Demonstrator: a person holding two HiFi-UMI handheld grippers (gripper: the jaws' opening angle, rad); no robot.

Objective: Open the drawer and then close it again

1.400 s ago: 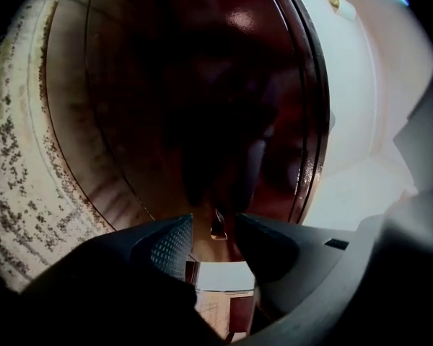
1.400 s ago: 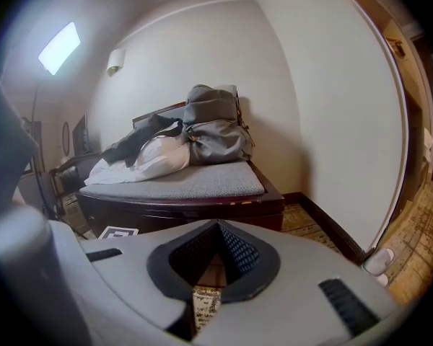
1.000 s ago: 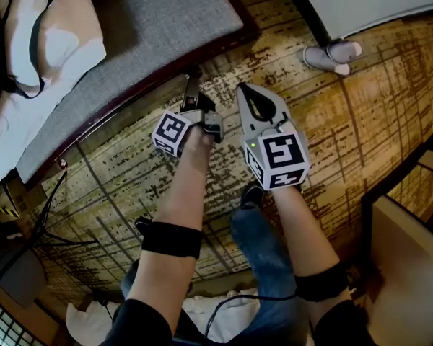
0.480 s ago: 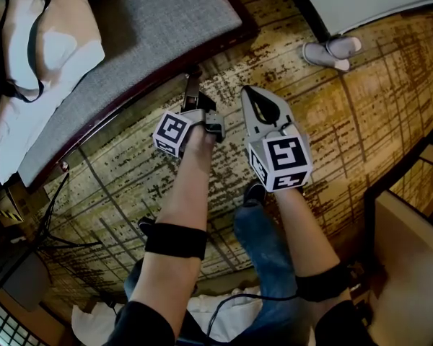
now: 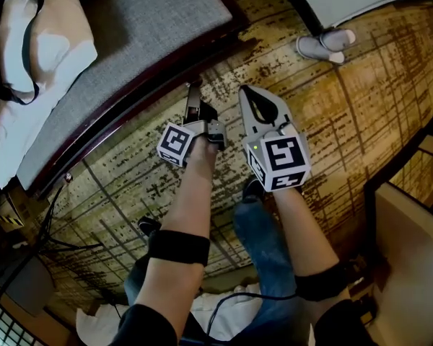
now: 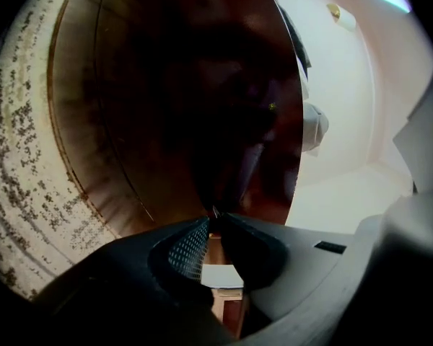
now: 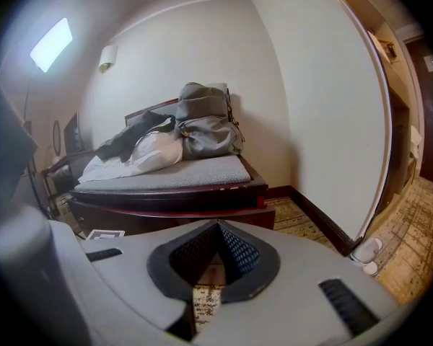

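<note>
Drawer front (image 6: 202,99) is the dark wood panel under the grey bench cushion (image 5: 137,27); can't tell how far out it sits. Left gripper (image 5: 193,96) is right up against it, jaws pinched nearly together on what looks like its small pull. Right gripper (image 5: 250,99) hangs just beside, clenched on nothing. Guessing it's the opening step, so next needs a straight, level pull back.

Golden carpet (image 5: 361,99) with dark grid lines (mottled), grey cushion (image 5: 130,34), dark reddish-brown drawer (image 6: 202,85), white slippers (image 5: 321,44)
</note>
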